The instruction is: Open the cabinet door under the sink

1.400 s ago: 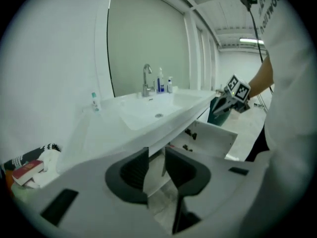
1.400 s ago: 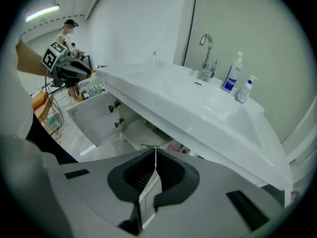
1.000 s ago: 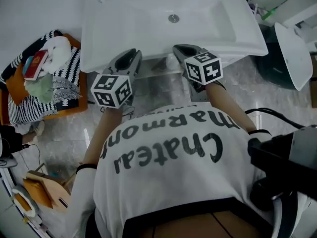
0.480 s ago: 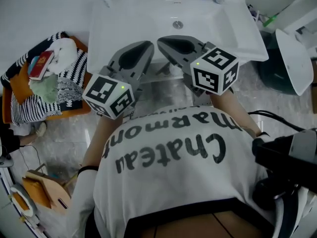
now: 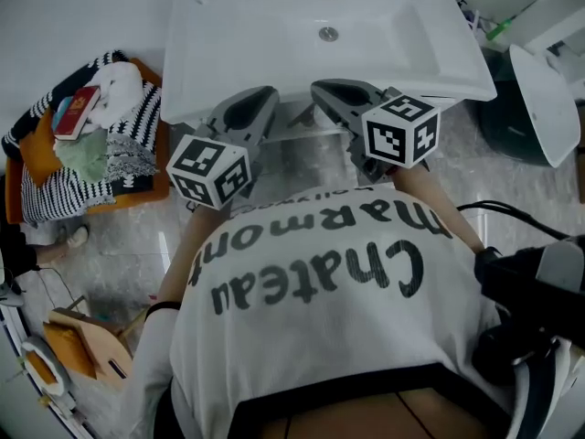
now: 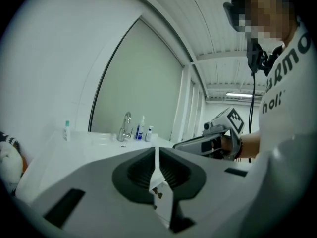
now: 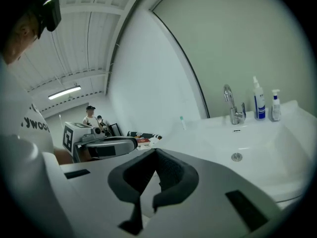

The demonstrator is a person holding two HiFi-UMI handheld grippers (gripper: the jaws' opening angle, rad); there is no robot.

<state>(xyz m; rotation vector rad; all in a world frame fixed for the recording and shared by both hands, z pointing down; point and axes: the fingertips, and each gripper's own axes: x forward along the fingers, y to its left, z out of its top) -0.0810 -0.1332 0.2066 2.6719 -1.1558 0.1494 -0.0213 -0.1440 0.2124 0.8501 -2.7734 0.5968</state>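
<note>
The left tool (image 6: 156,155) and right tool (image 7: 156,155) are both closed and empty. From above, the white ceramic sink (image 5: 302,58) hides the cabinet door below.

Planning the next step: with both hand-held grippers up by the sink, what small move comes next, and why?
Probably lower the left hand-held gripper below the sink rim and open it: it and the right hand-held gripper are shut, empty, and look across its top.
</note>
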